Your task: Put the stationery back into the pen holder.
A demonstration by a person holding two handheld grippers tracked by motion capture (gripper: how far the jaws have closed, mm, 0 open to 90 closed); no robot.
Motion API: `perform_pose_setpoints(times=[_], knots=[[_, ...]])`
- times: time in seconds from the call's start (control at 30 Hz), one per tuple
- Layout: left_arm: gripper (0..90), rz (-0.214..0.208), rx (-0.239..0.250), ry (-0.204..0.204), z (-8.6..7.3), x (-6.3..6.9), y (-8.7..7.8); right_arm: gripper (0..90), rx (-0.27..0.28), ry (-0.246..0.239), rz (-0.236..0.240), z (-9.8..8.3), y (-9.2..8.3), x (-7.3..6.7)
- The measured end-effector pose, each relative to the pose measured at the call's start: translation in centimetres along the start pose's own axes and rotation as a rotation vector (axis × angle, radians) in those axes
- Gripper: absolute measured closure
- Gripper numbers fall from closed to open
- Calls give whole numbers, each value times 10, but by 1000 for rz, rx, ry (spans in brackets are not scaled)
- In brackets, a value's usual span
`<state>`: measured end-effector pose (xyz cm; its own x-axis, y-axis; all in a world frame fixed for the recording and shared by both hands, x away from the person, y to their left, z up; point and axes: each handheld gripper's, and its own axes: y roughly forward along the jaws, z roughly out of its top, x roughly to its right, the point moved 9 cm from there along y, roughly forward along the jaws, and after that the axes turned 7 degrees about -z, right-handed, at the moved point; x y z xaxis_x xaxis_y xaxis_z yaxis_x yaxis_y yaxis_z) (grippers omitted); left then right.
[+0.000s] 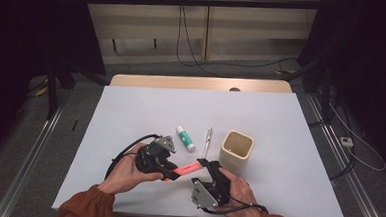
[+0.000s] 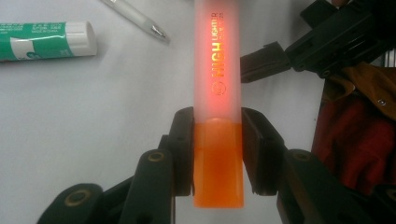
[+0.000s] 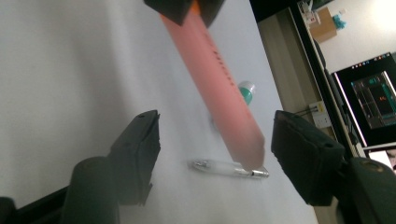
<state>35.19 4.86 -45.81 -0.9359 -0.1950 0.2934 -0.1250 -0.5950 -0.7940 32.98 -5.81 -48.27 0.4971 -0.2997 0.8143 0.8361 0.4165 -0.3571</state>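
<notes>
- Left tongs (image 2: 217, 154): clamped on the orange end of a highlighter (image 2: 217, 93), pads pressing both sides; in the high view these tongs (image 1: 165, 171) hold it above the near middle of the white surface (image 1: 130, 115), raised off it.
- Highlighter, high view (image 1: 185, 170): lies roughly level between the two hands, its frosted pink cap pointing toward the person's right.
- Right tongs (image 3: 212, 154): jaws apart, one on either side of the cap's rounded tip (image 3: 245, 149), with a gap on both sides and no pad touching; in the high view they (image 1: 209, 170) stand at the cap end.
- Progress, as a judgement: the pen is picked up and presented; the second grip on the cap is only being set up. Closing on the cap and pulling it off, or otherwise handing the pen over, appears to remain.
- Bystanders on the surface: a green-and-white glue stick (image 1: 185, 138), a clear pen (image 1: 208, 142) beside it, and a pale wooden holder cup (image 1: 236, 152), upright just beyond the right hand (image 1: 239, 191); whether it holds anything cannot be told.
</notes>
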Motion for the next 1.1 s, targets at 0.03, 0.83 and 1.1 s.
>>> perform_pose_setpoints(times=[0.03,0.83,1.1], knots=[[673,-4,2,-1,0,1,1,356,5,-11,-3,1,1,-1],[673,-19,14,-24,1,7,10,732,55,-179,-37,19,1,-16],[661,-27,47,-13,1,5,9,786,61,-165,-26,17,1,-17]])
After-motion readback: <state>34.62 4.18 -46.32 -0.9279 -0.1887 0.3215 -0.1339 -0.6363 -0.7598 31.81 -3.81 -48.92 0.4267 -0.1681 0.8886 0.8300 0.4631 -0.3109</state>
